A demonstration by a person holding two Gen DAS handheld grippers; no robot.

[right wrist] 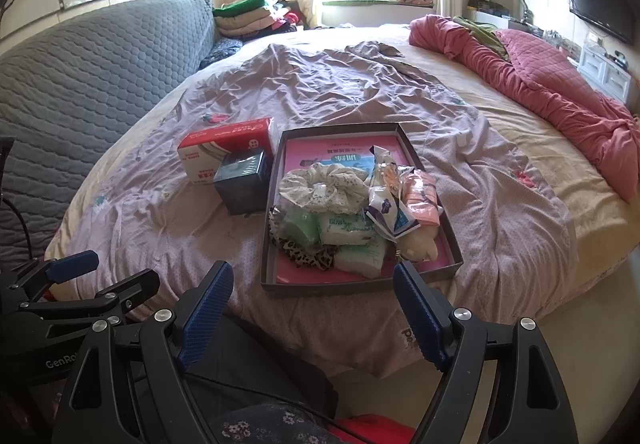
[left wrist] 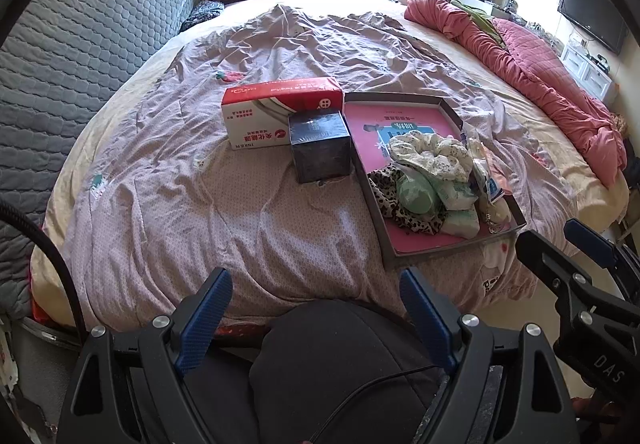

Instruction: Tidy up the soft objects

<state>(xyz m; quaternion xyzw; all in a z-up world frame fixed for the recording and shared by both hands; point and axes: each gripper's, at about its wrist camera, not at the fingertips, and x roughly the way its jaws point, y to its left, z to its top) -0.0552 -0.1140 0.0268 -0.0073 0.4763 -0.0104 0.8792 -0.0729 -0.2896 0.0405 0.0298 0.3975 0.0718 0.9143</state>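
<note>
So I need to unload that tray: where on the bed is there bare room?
Free: the bedspread in front of the dark box and left of the tray, and beyond both boxes. Crowded: the tray's near half, piled with soft things.

Leopard-print scrunchie (right wrist: 308,258), pink-lined tray (right wrist: 360,286), mauve bedspread (right wrist: 200,211).

Left gripper (left wrist: 316,308): black angular frame, two blue ribbed finger pads (left wrist: 208,320), round silver screws at the pivots, thin black cable trailing beneath; white "GenRo…" lettering on its side in the right wrist view.
Right gripper (right wrist: 314,302): same black frame, blue pads, silver screws; side marked "DAS".
Person: black trousers (left wrist: 340,364); dark floral-print fabric (right wrist: 256,426).
</note>
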